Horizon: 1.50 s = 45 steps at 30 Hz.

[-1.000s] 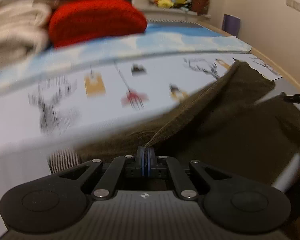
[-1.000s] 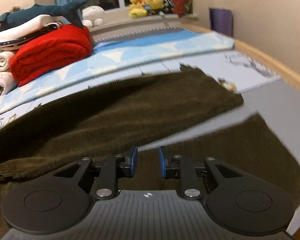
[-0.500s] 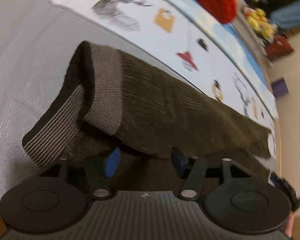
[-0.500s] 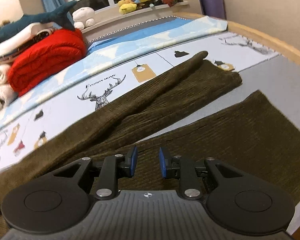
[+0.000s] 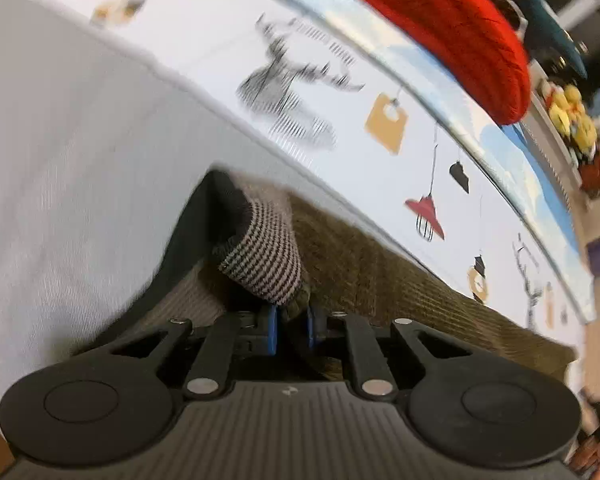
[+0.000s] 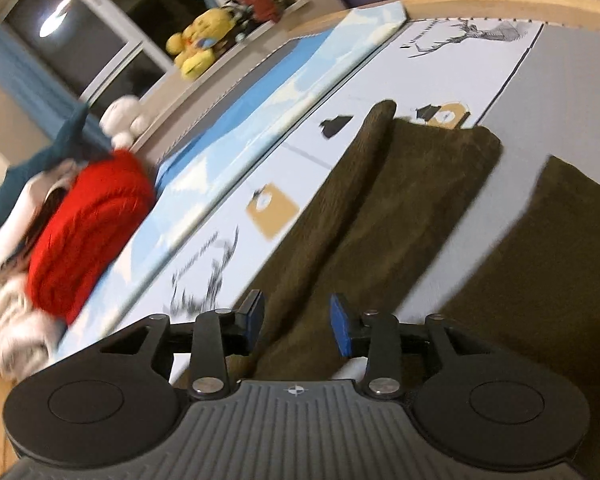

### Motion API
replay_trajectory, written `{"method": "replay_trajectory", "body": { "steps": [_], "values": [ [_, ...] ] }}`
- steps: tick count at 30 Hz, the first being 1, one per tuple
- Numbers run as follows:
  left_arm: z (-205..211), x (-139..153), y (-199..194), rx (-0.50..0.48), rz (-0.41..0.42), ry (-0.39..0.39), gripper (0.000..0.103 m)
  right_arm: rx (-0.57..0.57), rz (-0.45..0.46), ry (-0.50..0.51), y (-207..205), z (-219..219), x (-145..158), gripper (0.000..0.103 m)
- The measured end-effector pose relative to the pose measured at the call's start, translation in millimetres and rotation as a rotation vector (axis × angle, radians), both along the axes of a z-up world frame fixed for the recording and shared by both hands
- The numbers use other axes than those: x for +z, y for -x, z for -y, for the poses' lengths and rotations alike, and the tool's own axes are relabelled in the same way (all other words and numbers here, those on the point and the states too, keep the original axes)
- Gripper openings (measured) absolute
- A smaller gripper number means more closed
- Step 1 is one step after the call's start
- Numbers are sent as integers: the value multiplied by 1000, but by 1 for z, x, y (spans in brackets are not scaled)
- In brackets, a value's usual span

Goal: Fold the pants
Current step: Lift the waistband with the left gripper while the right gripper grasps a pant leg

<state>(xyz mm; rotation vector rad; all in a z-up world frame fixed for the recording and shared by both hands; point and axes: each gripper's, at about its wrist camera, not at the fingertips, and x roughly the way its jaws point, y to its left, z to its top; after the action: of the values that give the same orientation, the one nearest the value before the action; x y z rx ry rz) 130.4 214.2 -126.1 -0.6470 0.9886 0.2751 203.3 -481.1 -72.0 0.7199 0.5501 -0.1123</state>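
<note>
Two hand-held grippers work my olive pants (image 5: pixel 380 272) on the bed (image 5: pixel 80 128): left hand-held gripper (image 5: pixel 291 330) closing on the waistband at twelve o'clock for folding, right hand-held gripper (image 6: pixel 296 326) opening, straddling a leg.

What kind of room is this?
Most likely a bedroom: the pants lie on a bed with a printed sheet, folded laundry including a red knit is piled on it, and plush toys sit on the window ledge.
</note>
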Motion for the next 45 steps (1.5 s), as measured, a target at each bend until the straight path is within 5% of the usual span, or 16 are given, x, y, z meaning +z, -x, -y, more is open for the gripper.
{"method": "replay_trajectory", "body": {
  "steps": [5,7,10,13,15,18,20,27,33,37,41,45],
  "values": [
    [4,13,-9,1,46,-16,18,-40,-76,-82,-55,21,-28,42],
    [-1,11,-12,14,38,36,36,-51,-94,-107,-72,25,-37,42],
    [-2,3,-14,14,-2,70,47,-62,-116,-137,-93,25,-49,42],
    [-2,-7,-19,22,-53,77,43,-50,-121,-112,-111,18,-56,43],
    [-2,-9,-21,26,-73,51,29,-38,-112,-59,-119,12,-54,42],
    [0,-4,-21,10,-65,18,23,-49,-112,-17,-125,9,-51,5],
    [0,1,-20,0,-52,8,22,-61,-101,-25,-120,12,-45,4],
    [-9,32,9,-5,52,17,17,-60,31,6,-61,12,26,3],
    [-24,53,63,-5,135,34,16,-109,67,30,55,22,62,3],
    [-31,40,88,-15,45,0,16,-133,-70,-17,132,33,39,3],
    [-30,12,92,-23,-127,-16,18,-150,-364,-162,169,56,-25,3],
    [-35,0,91,32,-133,29,27,-243,-319,-167,182,90,-56,10]
  ]
}}
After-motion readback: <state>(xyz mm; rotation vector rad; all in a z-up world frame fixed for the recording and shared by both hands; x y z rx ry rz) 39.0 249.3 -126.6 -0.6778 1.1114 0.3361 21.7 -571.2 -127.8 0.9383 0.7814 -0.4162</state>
